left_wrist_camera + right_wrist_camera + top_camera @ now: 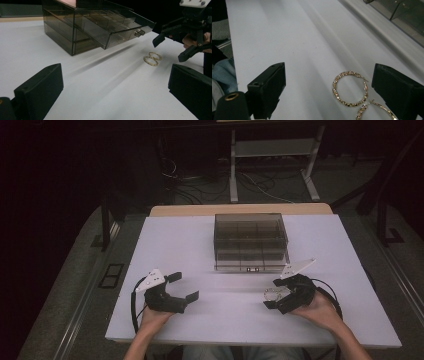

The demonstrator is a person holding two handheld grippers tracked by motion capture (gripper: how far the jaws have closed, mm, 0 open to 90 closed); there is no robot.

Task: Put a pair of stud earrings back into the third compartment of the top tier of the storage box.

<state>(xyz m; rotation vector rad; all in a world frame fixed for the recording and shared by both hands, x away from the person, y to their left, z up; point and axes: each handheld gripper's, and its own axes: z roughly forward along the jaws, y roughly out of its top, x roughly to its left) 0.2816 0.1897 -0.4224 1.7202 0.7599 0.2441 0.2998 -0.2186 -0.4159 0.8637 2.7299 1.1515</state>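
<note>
White tabletop [200,245] held gold hoop earrings [350,88] at the wide-open right gripper's [278,296] five o'clock; left gripper [182,287] open too; a pad might nudge one hoop aside.

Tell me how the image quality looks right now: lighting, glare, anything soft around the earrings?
High view: dim, the room behind the table nearly black, and the earrings only a faint glint by the right gripper. Left gripper view: long soft streaks on the white top, earrings small but readable, smoked drawer box dark. Right gripper view: earrings sharp, its own near jaws blurred.
</note>
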